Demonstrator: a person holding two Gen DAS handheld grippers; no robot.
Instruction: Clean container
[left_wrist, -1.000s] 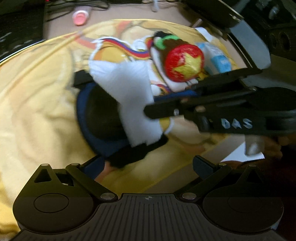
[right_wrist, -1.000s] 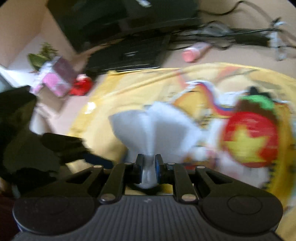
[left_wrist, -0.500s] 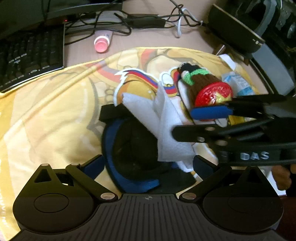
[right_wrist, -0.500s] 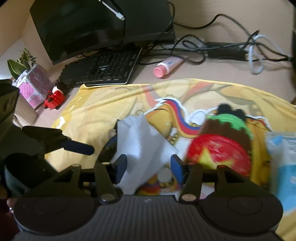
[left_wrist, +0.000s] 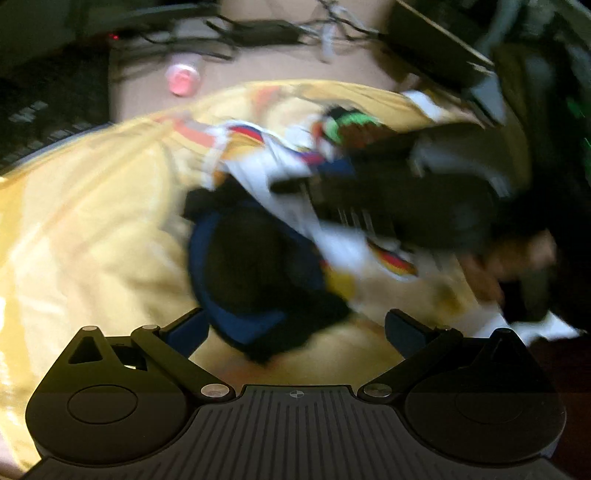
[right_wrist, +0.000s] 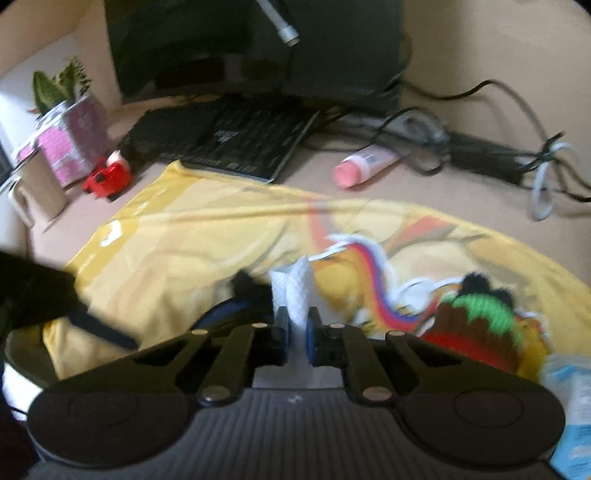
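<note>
A dark container with a blue rim (left_wrist: 255, 266) lies on the yellow printed cloth (left_wrist: 92, 206). In the left wrist view it sits just ahead of my left gripper (left_wrist: 295, 328), whose jaws stand wide open around its near end. My right gripper (right_wrist: 297, 330) is shut on a white paper towel (right_wrist: 295, 291). It shows in the left wrist view as a blurred dark shape (left_wrist: 388, 199) over the container's right side, with the towel (left_wrist: 291, 206) against the rim. In the right wrist view only a sliver of the container (right_wrist: 229, 310) shows.
A knitted toy with a red and green top (right_wrist: 476, 325) lies right of the container. A keyboard (right_wrist: 236, 140), monitor (right_wrist: 255, 48), pink tube (right_wrist: 365, 164), cables (right_wrist: 491, 151), a potted plant (right_wrist: 66, 125) and a red toy (right_wrist: 109, 179) are at the back.
My right gripper was open half a second ago and has now shut on the paper towel again. Both views are blurred by motion; the left gripper stays open at the container.
</note>
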